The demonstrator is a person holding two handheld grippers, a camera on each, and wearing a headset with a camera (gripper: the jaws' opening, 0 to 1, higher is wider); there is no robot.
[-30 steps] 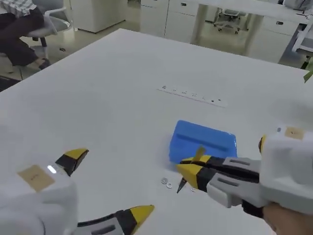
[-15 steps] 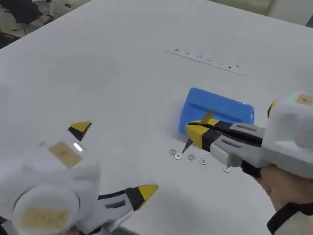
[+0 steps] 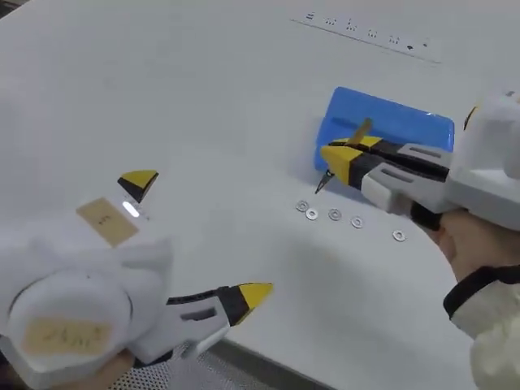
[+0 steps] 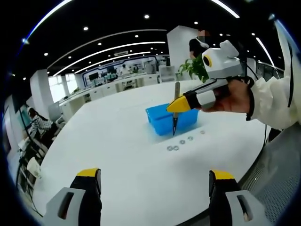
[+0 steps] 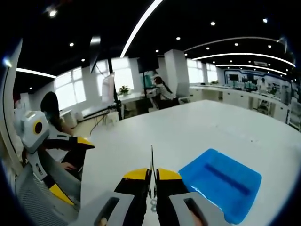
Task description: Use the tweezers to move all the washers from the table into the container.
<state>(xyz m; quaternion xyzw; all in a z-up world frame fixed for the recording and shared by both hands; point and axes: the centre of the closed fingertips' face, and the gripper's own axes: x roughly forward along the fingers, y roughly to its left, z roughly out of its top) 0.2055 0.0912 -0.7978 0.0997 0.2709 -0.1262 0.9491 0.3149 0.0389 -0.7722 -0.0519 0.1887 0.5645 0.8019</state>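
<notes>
Behind R gripper (image 3: 335,153), container (image 3: 390,122) partly hid; tweezers (image 3: 359,131) clamped.

Socket strip (image 3: 366,34) set flush in the white tabletop (image 3: 162,97), far side; a row of small dark outlets. Grey perforated floor (image 3: 213,380) below the near edge.

Left gripper view: open-plan room, curved ceiling light strips (image 4: 113,47), white pillar (image 4: 178,47), leafy potted plant (image 4: 190,69) just beside it, a person sitting (image 4: 35,123) at far left.

Right gripper view: bright windows (image 5: 70,84), a screen on a stand (image 5: 109,89), a person at a far desk (image 5: 160,87), long white benches (image 5: 235,96) off to the right.
</notes>
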